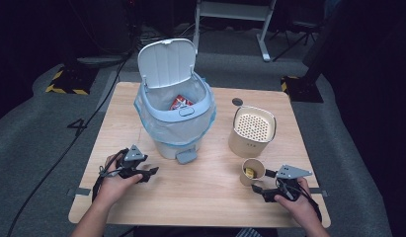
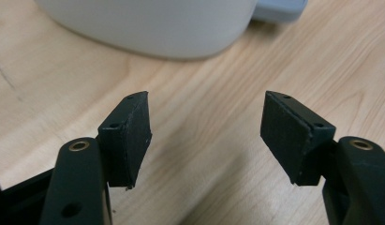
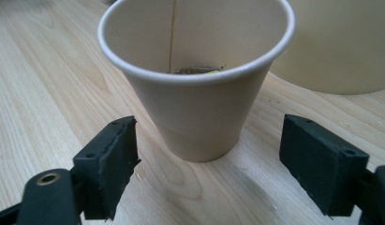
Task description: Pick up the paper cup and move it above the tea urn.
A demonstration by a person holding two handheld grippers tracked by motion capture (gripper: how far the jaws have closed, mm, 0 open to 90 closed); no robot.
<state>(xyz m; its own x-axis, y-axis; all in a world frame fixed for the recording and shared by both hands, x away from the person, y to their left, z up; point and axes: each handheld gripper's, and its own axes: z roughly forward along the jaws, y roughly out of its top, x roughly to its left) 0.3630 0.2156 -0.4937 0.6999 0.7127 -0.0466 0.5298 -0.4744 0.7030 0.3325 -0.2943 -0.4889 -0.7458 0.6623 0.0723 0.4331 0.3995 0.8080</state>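
- Our right hand (image 1: 300, 199) lies low over the near right part of the table (image 1: 200, 192), forearm coming in from the bottom edge, and it holds the right gripper (image 1: 265, 183) about level, pointing left.
- The right gripper's (image 3: 206, 159) jaws stand apart, one on each side of the cup's (image 3: 199, 84) foot, and neither pad touches the paper wall.
- The cup (image 1: 253, 171) stands upright on the table just ahead of those fingers, its base partly between the tips, with a small yellowish thing at the bottom.
- Beyond the cup, past the fingertips, stands a beige box (image 1: 252, 131) with a perforated top; in the right gripper view its wall (image 3: 340, 42) rises behind the cup's right side.
- Our left hand (image 1: 114, 181) rests near the table's left front, wrist bent slightly inward, holding the left gripper (image 1: 150, 174) low with its tips pointing right.
- The left gripper's (image 2: 206, 136) jaws are apart, with bare wood between the pads.
- Ahead of those fingers stands the bin's (image 2: 152, 23) white base, near but not touching.
- In the high view the bin (image 1: 175, 106) stands beyond the left fingertips, lid up, with a red wrapper (image 1: 181, 102) in its liner and a pedal (image 1: 187, 157) at its foot.
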